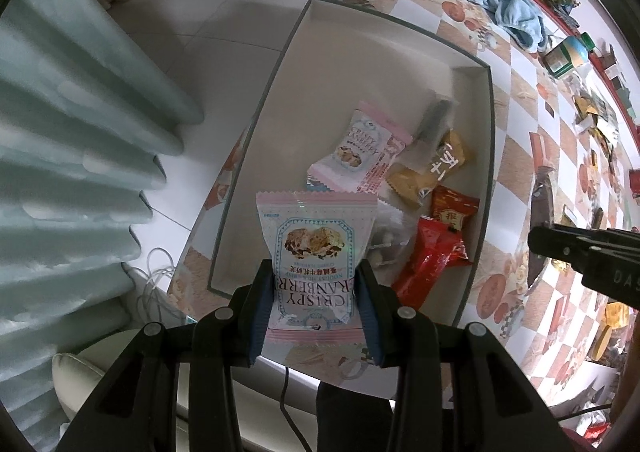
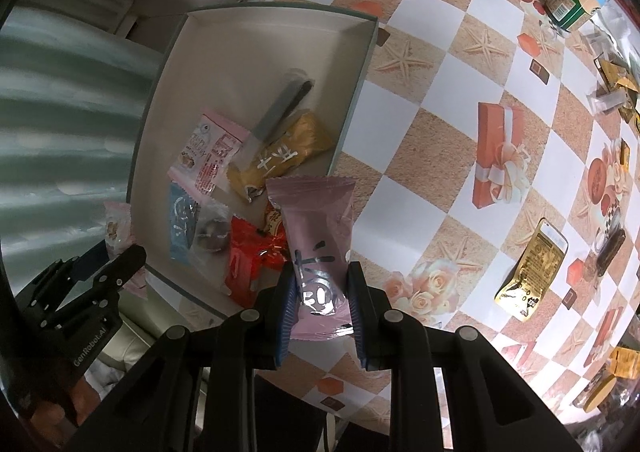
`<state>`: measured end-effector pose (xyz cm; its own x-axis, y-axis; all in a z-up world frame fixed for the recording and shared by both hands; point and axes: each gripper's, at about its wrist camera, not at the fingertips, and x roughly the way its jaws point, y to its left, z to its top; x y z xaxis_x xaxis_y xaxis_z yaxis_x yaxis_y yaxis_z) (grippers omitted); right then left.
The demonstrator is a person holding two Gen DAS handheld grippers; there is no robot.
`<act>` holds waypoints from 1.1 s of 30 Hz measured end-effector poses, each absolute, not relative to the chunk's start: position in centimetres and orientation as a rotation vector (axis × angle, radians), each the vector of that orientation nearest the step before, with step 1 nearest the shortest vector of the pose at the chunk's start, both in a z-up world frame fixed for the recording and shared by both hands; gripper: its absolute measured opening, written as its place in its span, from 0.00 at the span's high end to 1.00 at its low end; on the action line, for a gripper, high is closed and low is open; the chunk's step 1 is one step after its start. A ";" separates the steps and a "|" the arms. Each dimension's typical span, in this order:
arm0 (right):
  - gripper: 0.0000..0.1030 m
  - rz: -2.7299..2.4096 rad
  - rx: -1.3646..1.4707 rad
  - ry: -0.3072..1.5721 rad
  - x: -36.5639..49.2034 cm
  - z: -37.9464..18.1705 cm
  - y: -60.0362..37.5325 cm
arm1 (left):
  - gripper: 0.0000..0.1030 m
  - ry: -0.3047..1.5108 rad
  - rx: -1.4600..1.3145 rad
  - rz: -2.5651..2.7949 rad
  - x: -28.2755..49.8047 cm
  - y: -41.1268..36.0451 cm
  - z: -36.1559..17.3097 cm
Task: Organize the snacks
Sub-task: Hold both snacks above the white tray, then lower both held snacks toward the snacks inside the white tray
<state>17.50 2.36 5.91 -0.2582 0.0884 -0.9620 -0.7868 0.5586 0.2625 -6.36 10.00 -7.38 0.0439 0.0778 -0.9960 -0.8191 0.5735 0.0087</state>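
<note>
Both hands are mid-delivery, each carrying a snack toward the shallow white box (image 1: 280, 100) that sits at the edge of the surface (image 2: 440, 100). The left gripper (image 1: 316, 304) points straight down with its jaws closed on a pink-and-white cranberry nougat packet (image 1: 316, 248), held by its lower half so the crimped top edge stands up over the near end of the box. The right gripper (image 2: 322, 308) has its jaws pinched tight on a mauve foil packet (image 2: 316, 236), which hangs over the box's near right corner, partly above the checked oilcloth. I would judge this as the dropping step: each hand needs to be over bare cardboard before letting go, and the right one looks as if it wants to come further in over the box. Inside already lie a matching pink packet (image 2: 210, 152), a mustard-yellow pillow pack (image 2: 288, 156), crinkled red wrappers (image 2: 248, 256), a blue sachet (image 2: 182, 226) and a long clear sleeve with something dark in it (image 2: 280, 108). The wrappers are all thin, glossy film with saw-toothed seals, light and slippery, so they should simply fall flat. A gold pouch (image 2: 532, 268) and more loose sweets wait on the surface.
</note>
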 end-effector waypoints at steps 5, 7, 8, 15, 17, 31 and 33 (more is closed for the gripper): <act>0.75 0.935 -0.602 1.625 17.4 5.9 2.4 | 0.58 1.366 -0.700 0.777 -6.3 10.0 -7.4; 0.75 0.937 -0.602 1.625 17.4 5.9 2.4 | 0.58 1.366 -0.700 0.778 -6.3 10.0 -7.4; 0.75 0.938 -0.603 1.624 17.3 5.9 2.5 | 0.58 1.367 -0.700 0.778 -6.3 10.0 -7.5; 0.75 0.941 -0.604 1.625 17.0 5.9 2.6 | 0.58 1.369 -0.701 0.778 -6.3 9.8 -7.6; 0.75 0.942 -0.603 1.625 17.0 5.9 2.6 | 0.58 1.370 -0.700 0.777 -6.3 9.9 -7.6; 0.75 0.966 -0.620 1.627 15.8 5.8 3.3 | 0.58 1.382 -0.703 0.763 -5.0 9.5 -8.1; 0.75 0.968 -0.622 1.627 15.8 5.8 3.4 | 0.58 1.383 -0.702 0.762 -4.9 9.5 -8.1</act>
<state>15.76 3.36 5.82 -0.2721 0.0838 -0.9586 -0.8024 0.5301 0.2741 -4.95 9.54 -8.10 0.0344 0.0596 -0.9976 -0.8117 0.5840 0.0070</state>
